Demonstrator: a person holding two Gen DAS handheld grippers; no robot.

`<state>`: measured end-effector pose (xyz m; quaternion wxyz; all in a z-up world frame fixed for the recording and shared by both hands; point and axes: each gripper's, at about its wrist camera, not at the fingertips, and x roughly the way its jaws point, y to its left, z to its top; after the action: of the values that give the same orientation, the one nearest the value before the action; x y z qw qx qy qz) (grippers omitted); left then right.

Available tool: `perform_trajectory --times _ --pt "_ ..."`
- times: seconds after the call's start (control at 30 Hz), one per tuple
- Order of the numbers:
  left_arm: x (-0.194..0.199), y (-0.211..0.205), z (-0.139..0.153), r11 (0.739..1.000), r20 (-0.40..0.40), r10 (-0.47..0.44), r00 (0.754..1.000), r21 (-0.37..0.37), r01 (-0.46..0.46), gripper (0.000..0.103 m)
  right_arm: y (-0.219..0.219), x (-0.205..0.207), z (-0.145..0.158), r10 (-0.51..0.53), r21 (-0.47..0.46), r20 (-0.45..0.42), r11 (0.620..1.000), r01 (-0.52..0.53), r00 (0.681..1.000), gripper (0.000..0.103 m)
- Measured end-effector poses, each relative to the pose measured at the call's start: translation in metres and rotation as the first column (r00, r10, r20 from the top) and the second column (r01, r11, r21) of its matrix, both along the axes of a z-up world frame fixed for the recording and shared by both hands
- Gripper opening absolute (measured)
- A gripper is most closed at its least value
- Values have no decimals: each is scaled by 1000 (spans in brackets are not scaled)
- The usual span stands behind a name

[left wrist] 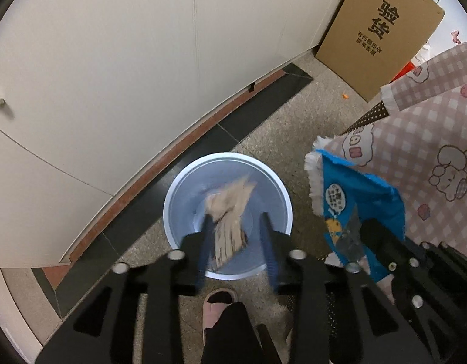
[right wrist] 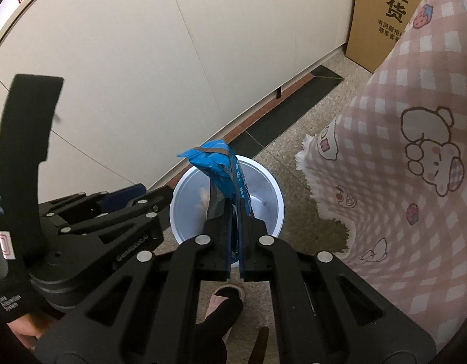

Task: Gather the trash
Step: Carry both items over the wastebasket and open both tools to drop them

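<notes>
Blue wrapper [right wrist: 225,179] is pinched upright in the right tongs [right wrist: 233,212], bin [right wrist: 184,227] straight below; left tongs [left wrist: 236,227] spread, tan wrapper [left wrist: 230,212] loose btwn them.

The bin [left wrist: 227,215] stands on the floor [left wrist: 294,121] at frame centre, before the cabinet doors [left wrist: 112,75]. A wrapper [left wrist: 230,221] lies inside it. The cardboard box [left wrist: 382,30] leans upper right; the patterned cloth [left wrist: 430,151] hangs at right.
</notes>
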<state>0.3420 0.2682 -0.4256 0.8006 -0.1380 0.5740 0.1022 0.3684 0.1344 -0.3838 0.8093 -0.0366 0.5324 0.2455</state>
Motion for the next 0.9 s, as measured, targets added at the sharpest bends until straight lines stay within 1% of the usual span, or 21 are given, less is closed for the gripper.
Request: perform_trajectory --times 0.03,0.07,0.1,0.3,0.57,0.67,0.77,0.83,0.9 --pt "-1 1 1 1000 6 3 1000 3 -3 45 0 0 0 0 0 0 1000 0 1000 3" --pt "0 1 1 1000 7 6 1000 8 -6 53 1 2 -5 0 1 -1 1000 0 1000 3" --pt "-1 2 2 1000 11 10 1000 15 -11 55 1 2 -6 0 3 -5 1000 0 1000 3" --pt "-9 10 2 999 7 32 999 13 -32 62 3 1 -9 2 11 -12 1000 -2 1000 3" --pt "-26 26 3 997 2 82 997 13 -82 66 11 -1 -16 12 31 -30 999 -11 999 3" --pt "-31 34 3 994 0 107 994 13 -107 68 15 2 -18 12 40 -29 999 -11 999 3" --pt "-36 43 6 990 7 138 990 26 -138 74 19 5 -16 14 61 -23 998 -13 1000 4" --pt "-39 48 9 987 14 157 988 33 -157 74 22 7 -14 16 88 -27 996 -14 1000 4" --pt "-42 52 12 985 15 170 985 33 -170 74 26 7 -12 16 79 -5 997 -16 1000 5"
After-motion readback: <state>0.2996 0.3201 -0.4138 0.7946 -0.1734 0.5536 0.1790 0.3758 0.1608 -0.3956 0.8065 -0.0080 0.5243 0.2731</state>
